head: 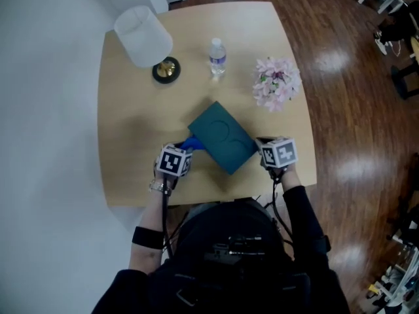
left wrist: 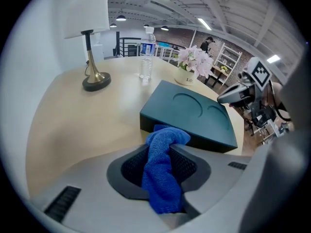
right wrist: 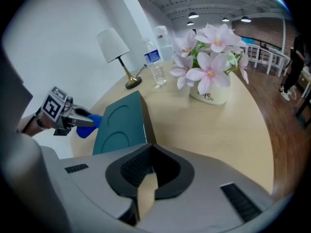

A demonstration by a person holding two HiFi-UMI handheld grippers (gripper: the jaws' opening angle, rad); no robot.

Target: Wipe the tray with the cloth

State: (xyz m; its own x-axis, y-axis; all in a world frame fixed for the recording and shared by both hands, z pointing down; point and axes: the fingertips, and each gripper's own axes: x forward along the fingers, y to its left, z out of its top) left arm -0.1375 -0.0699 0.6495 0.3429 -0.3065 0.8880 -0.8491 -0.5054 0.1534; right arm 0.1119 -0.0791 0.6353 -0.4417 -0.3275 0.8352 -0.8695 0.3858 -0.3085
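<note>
Two tools flank the dark teal rectangular tray [head: 221, 136] lying on the pale wooden desk [head: 131, 129], left tool [left wrist: 165, 147] clamped on the bunched blue cloth [left wrist: 160, 178], right tool [right wrist: 150, 152] with jaws together at its corner; a hard swipe could skid the tray.

The tray [head: 222, 138] lies in the near middle of the table [head: 131, 129], turned corner-on to the person. Behind it stand a lamp [head: 147, 41] to the left, a bottle [head: 217, 56] in the middle and a pot of flowers [head: 277, 82] to the right (all three well apart from the tray). The left gripper [head: 190, 147] sits at the tray's left corner with the cloth [left wrist: 163, 169] between its jaws, the cloth's end just beside the tray's wall. The right gripper [head: 264, 150] is at the tray's right corner.
</note>
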